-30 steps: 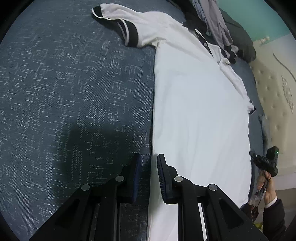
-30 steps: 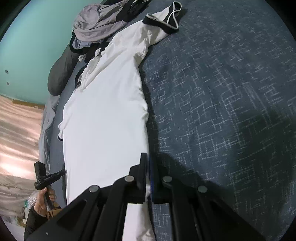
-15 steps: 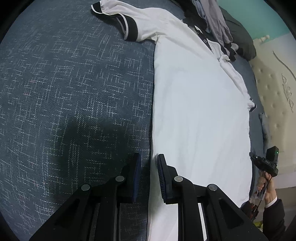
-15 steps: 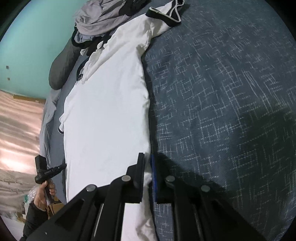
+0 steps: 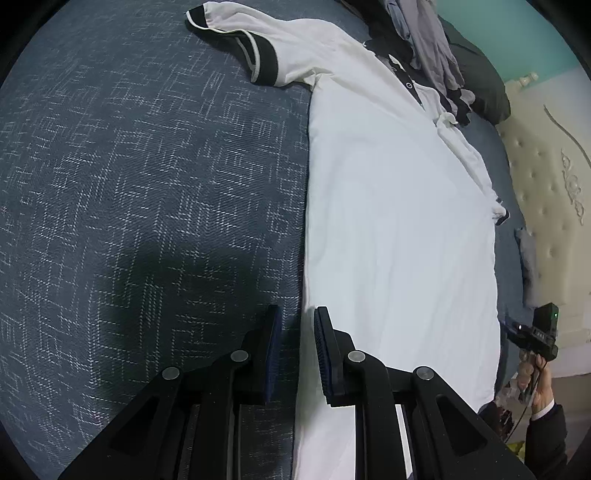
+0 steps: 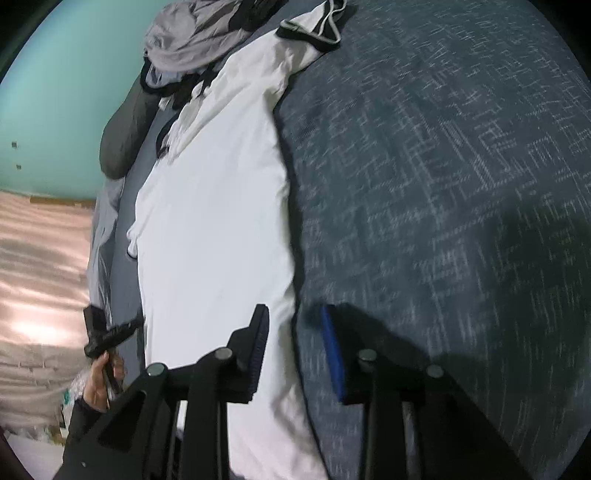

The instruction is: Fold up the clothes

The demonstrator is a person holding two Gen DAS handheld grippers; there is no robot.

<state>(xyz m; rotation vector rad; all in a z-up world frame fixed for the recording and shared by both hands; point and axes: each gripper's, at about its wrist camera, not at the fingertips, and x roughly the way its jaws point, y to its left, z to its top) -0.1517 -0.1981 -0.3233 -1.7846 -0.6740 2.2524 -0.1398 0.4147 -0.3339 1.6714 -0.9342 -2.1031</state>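
While the white polo shirt (image 5: 399,229) lies flat on the dark blue patterned bedspread (image 5: 147,166), its long axis runs straight away from both of my tongs, hem nearest me and collar at the far end. My two hands work opposite long edges of the same garment, so neither is nearer to it overall.

Left tongs: my left gripper (image 5: 297,347) straddles the shirt's left side edge close to the hem. The left finger stands over bare bedspread, the right finger over white cloth, and the edge runs up through the gap between them. The jaws stand narrowly apart; neither pad visibly presses the fabric, so I judge this a loose bracket, not a grip. The black-banded sleeve (image 5: 255,48) lies spread far ahead and to the left of these tongs.

Right tongs: my right gripper (image 6: 295,347) sits over the opposite side edge near the hem. Its jaws are opening: the left pad lies over white cloth, the blue right pad over bedspread, and the shirt's edge passes between them untouched by either. The second sleeve (image 6: 314,29) lies far ahead, slightly right.

Beyond the collar, a heap of grey clothes (image 6: 192,40) rests at the far end of the bed.

I judge that the coming fold turns on these two long edges.
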